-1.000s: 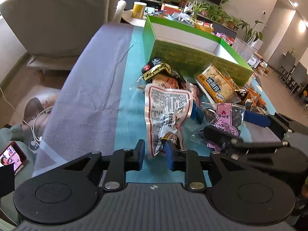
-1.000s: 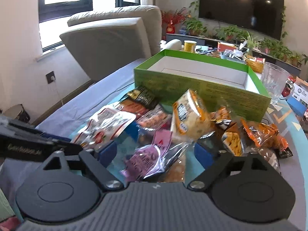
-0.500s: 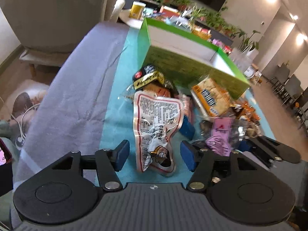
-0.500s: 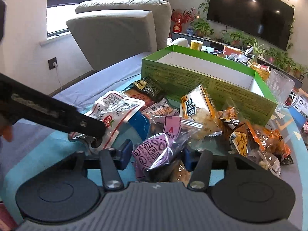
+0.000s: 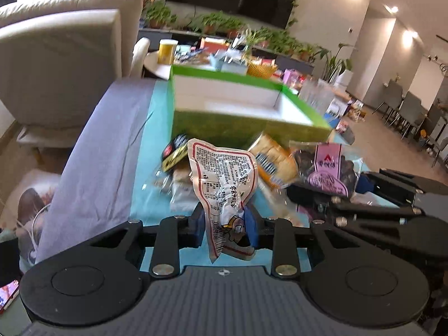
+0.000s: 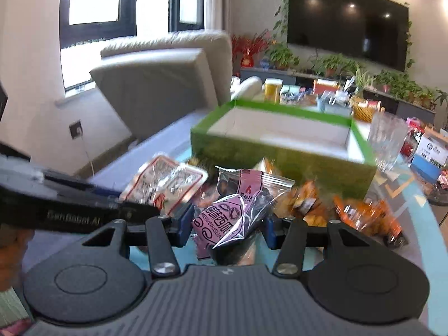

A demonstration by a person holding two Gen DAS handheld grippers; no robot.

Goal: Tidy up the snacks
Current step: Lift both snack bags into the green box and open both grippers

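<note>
Left tongs just closed, clamped on white pouch; right tongs clamped on pink packet, both just before green box. Loose snacks at box front blurred, unreadable.

Table under two cloths: grey-lilac cloth at left of frame, teal cloth at centre. On teal cloth, centre of frame: green box, open top, white inside. Just in front of box, loose pile of snack packets: black-and-yellow packet at pile's left edge, pale packet with blue print to its right. In right wrist view, orange packets at lower right; clear glass beside box's right corner.
</note>
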